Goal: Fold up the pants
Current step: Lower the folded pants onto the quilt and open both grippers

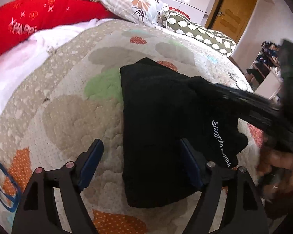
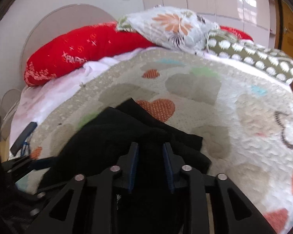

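The black pants lie folded on the quilted bed cover, with white lettering near their right edge. My left gripper hangs open and wide just above them. Its left finger is over the quilt and its right finger over the cloth, with the pants' left edge between them and neither pad pressing. In the right wrist view the pants lie bunched in front of my right gripper. Its pads stand a narrow gap apart with black cloth showing in the gap, and no pinch is visible. In the left wrist view that right gripper is a blurred dark streak over the pants' right side.
The quilt with hearts and clouds covers the bed. A red pillow, a floral pillow and a green dotted bolster lie at the far end. A hand is at the lower right. A blue cord lies at the left edge.
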The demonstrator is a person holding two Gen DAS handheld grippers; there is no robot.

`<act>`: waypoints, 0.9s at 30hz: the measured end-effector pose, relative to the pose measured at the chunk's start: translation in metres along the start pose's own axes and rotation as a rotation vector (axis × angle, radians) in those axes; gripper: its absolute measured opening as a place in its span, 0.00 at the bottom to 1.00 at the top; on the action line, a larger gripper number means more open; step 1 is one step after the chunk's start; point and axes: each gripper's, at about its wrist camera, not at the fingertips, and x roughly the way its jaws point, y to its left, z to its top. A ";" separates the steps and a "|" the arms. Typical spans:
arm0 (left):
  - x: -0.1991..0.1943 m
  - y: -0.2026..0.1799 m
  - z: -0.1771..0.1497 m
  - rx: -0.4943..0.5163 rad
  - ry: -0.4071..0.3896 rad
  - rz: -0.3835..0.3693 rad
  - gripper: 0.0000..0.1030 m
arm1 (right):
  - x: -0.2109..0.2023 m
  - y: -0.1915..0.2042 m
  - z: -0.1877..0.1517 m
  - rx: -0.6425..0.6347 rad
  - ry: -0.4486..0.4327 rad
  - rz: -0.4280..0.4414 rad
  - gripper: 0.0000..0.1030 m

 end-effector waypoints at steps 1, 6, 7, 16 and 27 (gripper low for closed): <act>0.000 -0.002 -0.001 0.007 0.002 -0.001 0.77 | -0.010 0.004 -0.002 -0.014 -0.011 0.002 0.38; 0.001 -0.007 -0.003 0.014 0.006 0.003 0.77 | -0.015 0.018 -0.031 -0.080 0.073 -0.046 0.49; 0.001 -0.008 -0.003 0.020 0.004 0.004 0.78 | -0.014 0.018 -0.040 -0.100 0.085 -0.090 0.49; -0.018 -0.016 -0.005 0.047 -0.017 0.034 0.78 | -0.051 -0.005 -0.060 0.100 0.003 -0.031 0.62; -0.052 -0.027 -0.012 0.070 -0.115 0.088 0.78 | -0.076 0.013 -0.056 0.166 -0.055 -0.103 0.82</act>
